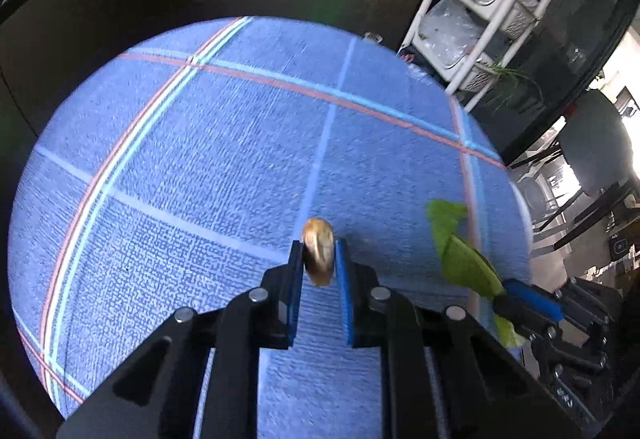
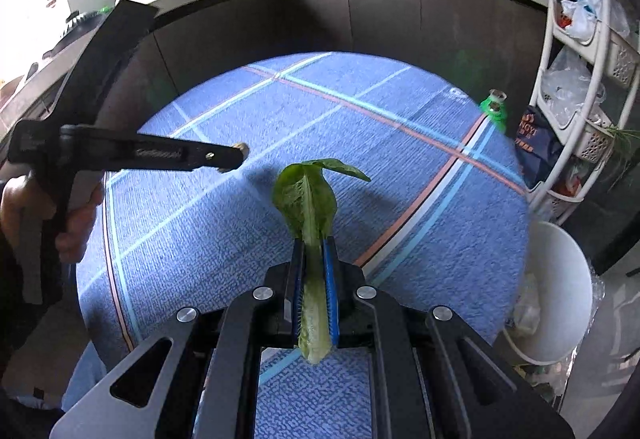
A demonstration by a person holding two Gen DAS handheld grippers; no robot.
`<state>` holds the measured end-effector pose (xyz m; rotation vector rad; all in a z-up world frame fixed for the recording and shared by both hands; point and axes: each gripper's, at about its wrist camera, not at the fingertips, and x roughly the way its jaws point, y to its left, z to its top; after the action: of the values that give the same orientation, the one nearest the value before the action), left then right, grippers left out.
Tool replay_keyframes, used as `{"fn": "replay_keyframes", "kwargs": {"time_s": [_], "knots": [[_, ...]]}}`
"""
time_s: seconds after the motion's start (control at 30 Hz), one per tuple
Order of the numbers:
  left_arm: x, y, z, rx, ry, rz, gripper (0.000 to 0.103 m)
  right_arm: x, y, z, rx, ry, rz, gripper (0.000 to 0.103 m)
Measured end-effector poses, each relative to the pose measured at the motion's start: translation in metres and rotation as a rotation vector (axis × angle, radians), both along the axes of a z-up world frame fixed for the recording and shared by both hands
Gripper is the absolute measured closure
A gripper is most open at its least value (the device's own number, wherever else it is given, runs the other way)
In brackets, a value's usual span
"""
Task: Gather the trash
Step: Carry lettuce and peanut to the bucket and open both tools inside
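Note:
My left gripper [image 1: 319,245] is shut on a small tan nut shell [image 1: 319,251] and holds it above the round table with the blue plaid cloth [image 1: 200,143]. My right gripper [image 2: 313,243] is shut on a green lettuce leaf [image 2: 308,199], stem between the blue pads, leaf tip pointing away. The leaf [image 1: 460,251] and the right gripper [image 1: 516,295] also show at the lower right of the left wrist view. The left gripper [image 2: 236,153] shows from the side at the left of the right wrist view, with the shell at its tip.
A white bin [image 2: 560,287] stands on the floor right of the table. A green bottle [image 2: 494,107] is at the table's far right edge. A white rack [image 2: 580,87] with plastic bags stands to the right. A dark counter [image 2: 360,11] with kitchenware curves behind.

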<state>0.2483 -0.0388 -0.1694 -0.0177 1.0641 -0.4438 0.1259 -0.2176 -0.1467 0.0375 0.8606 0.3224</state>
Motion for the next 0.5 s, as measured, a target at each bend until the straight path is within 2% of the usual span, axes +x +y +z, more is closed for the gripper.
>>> {"fn": "replay_keyframes", "kwargs": {"time_s": [0.33,0.5], "knots": [[-0.034,-0.050,0.065,-0.066,-0.112,-0.120,0.086,-0.022,-0.049,0.031,0.012,-0.091,-0.120,0.094],[-0.047,-0.098,0.079,-0.103,-0.113,-0.220,0.086,-0.032,-0.100,0.032,0.020,-0.103,-0.238,0.094]]}}
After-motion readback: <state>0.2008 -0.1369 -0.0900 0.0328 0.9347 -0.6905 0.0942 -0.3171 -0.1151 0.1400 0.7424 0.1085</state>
